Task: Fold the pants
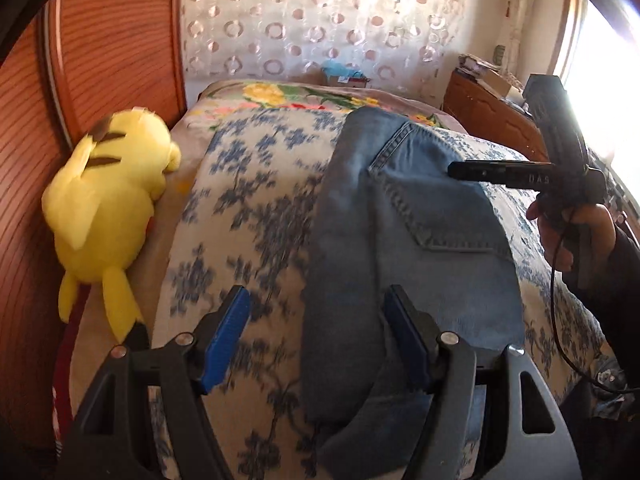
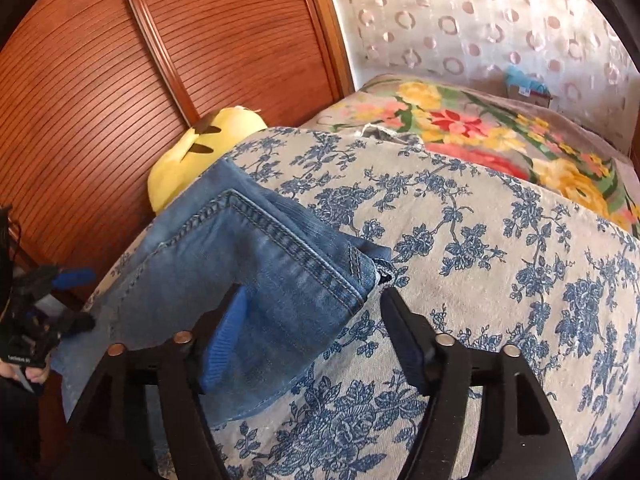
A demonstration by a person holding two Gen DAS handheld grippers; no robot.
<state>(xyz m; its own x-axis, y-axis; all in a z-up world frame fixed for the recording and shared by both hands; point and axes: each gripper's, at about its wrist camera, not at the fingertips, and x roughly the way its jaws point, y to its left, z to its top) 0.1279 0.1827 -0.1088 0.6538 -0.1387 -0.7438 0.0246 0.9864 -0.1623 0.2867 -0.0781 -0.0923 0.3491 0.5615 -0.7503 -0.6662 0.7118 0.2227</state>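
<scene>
While both grippers hang over the bed, the left gripper (image 1: 316,336) stands with its blue pads apart above the folded jeans (image 1: 408,240), nothing pressed between them. The right gripper (image 2: 312,328) is likewise spread: the waistband corner of the jeans (image 2: 256,264) lies between its fingers, but the pads do not squeeze it. In the left wrist view the right gripper (image 1: 516,148) appears again at the frame's right, held by a hand (image 1: 568,232) in a dark sleeve, a cable trailing below.

Under the denim lies a blue-flowered bedspread (image 2: 480,280), and farther up the bed a blanket with bright red and yellow flowers (image 2: 480,136). A yellow plush toy (image 1: 108,200) rests at the bed's left edge against a ribbed wooden wardrobe (image 2: 120,60) (the jeans cover its lower half in the right wrist view). Beyond, a curtain with ring patterns (image 1: 320,20) hangs, and a cluttered wooden nightstand (image 1: 492,116) sits by a glaring window; its contents are hard to make out. Motion blur softens the bedspread near the left gripper.
</scene>
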